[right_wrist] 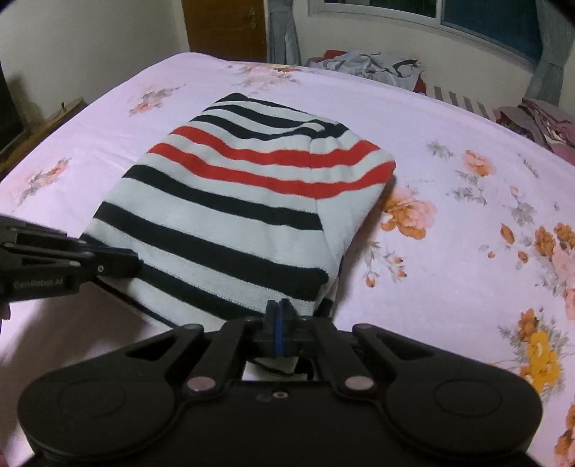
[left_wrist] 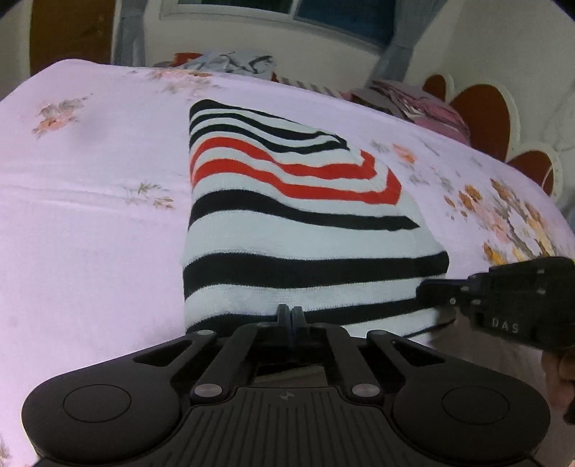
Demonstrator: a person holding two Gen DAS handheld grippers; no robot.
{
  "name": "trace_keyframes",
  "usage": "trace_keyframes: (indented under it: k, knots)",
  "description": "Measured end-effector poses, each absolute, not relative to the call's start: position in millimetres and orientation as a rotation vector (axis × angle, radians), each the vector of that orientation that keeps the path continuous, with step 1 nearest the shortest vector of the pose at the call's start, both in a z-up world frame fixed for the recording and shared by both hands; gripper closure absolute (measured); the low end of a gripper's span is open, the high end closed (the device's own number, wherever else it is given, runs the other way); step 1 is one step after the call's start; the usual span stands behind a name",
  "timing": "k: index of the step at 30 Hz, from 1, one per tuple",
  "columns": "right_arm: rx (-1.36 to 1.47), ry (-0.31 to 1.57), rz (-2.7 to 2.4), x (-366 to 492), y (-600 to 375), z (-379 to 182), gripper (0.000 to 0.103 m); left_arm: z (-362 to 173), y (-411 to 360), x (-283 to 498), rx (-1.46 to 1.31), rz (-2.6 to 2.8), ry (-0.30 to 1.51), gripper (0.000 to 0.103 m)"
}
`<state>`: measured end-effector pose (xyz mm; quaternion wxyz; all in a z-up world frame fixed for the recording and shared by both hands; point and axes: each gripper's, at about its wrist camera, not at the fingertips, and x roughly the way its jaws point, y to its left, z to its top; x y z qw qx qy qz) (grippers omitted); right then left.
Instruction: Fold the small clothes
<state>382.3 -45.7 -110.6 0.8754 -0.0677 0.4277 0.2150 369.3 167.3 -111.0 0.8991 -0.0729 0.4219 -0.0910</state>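
A small striped garment [left_wrist: 287,222], white with black and red stripes, lies partly folded on the pink floral bedsheet [left_wrist: 90,201]. My left gripper [left_wrist: 290,311] is shut on its near hem at the left corner. My right gripper [right_wrist: 277,308] is shut on the near hem at the right corner of the same garment [right_wrist: 233,215]. The right gripper also shows at the right edge of the left wrist view [left_wrist: 436,289]. The left gripper shows at the left edge of the right wrist view [right_wrist: 118,266]. The near edge is raised slightly off the sheet.
A heap of grey and red clothes [right_wrist: 373,66] lies at the far edge of the bed. Purple and pink cloth [right_wrist: 539,118] sits at the far right. A headboard with red heart shapes [left_wrist: 481,115] stands at the right. A wooden door [right_wrist: 224,27] is beyond the bed.
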Motion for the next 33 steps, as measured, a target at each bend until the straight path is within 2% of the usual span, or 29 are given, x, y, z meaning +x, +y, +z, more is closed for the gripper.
trace_keyframes:
  k: [11, 12, 14, 15, 16, 17, 19, 23, 33]
  knots:
    - [-0.081, 0.860, 0.434, 348.5, -59.6, -79.3, 0.102, -83.4, 141.0, 340.8, -0.007, -0.123, 0.825, 0.100]
    - [-0.072, 0.847, 0.426, 343.5, -62.8, -75.4, 0.098, -80.6, 140.6, 336.0, 0.001, -0.123, 0.819, 0.100]
    - [-0.063, 0.817, 0.397, 333.3, -68.0, -68.1, 0.069, -74.0, 136.4, 323.4, 0.017, -0.118, 0.800, 0.097]
    - [-0.065, 0.793, 0.373, 327.9, -69.7, -65.0, 0.020, -71.4, 134.7, 318.0, 0.028, -0.103, 0.789, 0.075]
    - [-0.073, 0.734, 0.338, 318.3, -72.2, -61.1, 0.002, -68.1, 133.4, 311.3, 0.038, -0.077, 0.767, 0.019]
    - [-0.095, 0.700, 0.316, 311.7, -73.2, -59.3, 0.000, -63.5, 132.9, 302.9, 0.039, -0.043, 0.728, 0.000]
    - [-0.114, 0.726, 0.273, 305.7, -76.5, -58.9, 0.000, -55.9, 135.2, 287.8, 0.024, -0.009, 0.647, 0.000]
    - [-0.084, 0.753, 0.241, 286.3, -86.5, -49.8, 0.000, -42.2, 133.4, 267.7, 0.000, -0.040, 0.650, 0.000]
    - [0.031, 0.676, 0.206, 182.3, -111.2, 9.2, 0.000, 22.6, 119.1, 171.4, -0.029, -0.044, 0.580, 0.000]
